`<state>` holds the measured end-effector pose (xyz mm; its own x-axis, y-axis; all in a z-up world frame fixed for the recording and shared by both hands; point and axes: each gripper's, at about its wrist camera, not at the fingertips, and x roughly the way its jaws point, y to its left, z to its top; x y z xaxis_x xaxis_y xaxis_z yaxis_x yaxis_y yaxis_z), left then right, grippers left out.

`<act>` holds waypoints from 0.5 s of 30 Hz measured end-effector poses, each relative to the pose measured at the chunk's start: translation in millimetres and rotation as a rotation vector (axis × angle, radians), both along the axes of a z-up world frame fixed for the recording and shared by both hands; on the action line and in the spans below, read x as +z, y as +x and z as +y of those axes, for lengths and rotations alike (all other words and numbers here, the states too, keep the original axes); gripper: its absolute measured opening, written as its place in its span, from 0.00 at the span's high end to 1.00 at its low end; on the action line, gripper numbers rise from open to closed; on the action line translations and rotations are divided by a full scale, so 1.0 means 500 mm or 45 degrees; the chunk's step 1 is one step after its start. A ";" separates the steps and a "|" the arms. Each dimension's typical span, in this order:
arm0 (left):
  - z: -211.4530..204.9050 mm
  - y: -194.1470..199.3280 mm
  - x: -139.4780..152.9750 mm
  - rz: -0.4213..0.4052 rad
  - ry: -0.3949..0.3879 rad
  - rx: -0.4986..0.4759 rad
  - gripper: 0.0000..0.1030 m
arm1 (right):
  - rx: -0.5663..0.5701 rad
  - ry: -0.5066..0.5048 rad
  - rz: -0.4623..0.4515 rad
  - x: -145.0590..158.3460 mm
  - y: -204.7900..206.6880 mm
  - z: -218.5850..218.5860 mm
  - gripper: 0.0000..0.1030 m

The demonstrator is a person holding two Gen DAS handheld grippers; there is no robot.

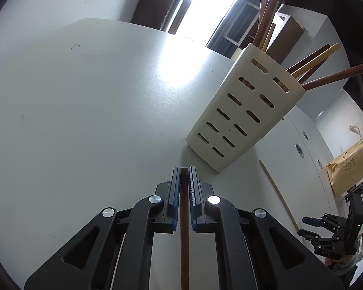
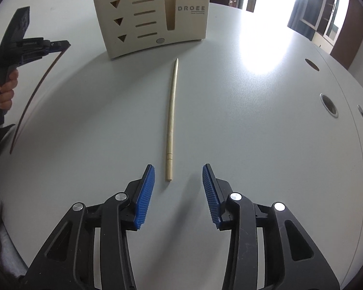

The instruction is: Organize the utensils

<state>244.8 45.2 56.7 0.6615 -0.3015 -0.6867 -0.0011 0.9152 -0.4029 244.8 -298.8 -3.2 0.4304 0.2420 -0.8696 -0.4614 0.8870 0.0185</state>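
Observation:
My left gripper (image 1: 184, 169) is shut on a dark brown chopstick (image 1: 184, 229), held above the table just short of the cream utensil holder (image 1: 242, 116). The holder has several dark and light chopsticks and wooden handles sticking out of its top. In the right wrist view the left gripper (image 2: 60, 44) is at the far left, the dark chopstick (image 2: 34, 96) hanging down from it. My right gripper (image 2: 178, 169) is open, its blue pads either side of the near end of a light wooden chopstick (image 2: 171, 118) lying on the table and pointing at the holder (image 2: 152, 17).
The pale grey table (image 2: 254, 133) has round cable holes (image 2: 329, 105) at its right side. A brown paper bag (image 1: 351, 162) hangs beyond the table edge. Bright window glare falls on the far tabletop.

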 end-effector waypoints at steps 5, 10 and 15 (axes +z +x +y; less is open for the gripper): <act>0.004 0.002 -0.003 0.005 -0.004 -0.006 0.93 | -0.008 0.020 -0.054 0.014 -0.026 -0.003 0.83; 0.006 -0.001 -0.001 -0.008 0.003 0.000 0.93 | -0.033 0.077 -0.132 0.018 -0.049 -0.001 0.95; 0.009 -0.004 0.000 -0.009 0.003 0.009 0.93 | -0.080 0.227 -0.212 0.057 -0.055 -0.026 0.95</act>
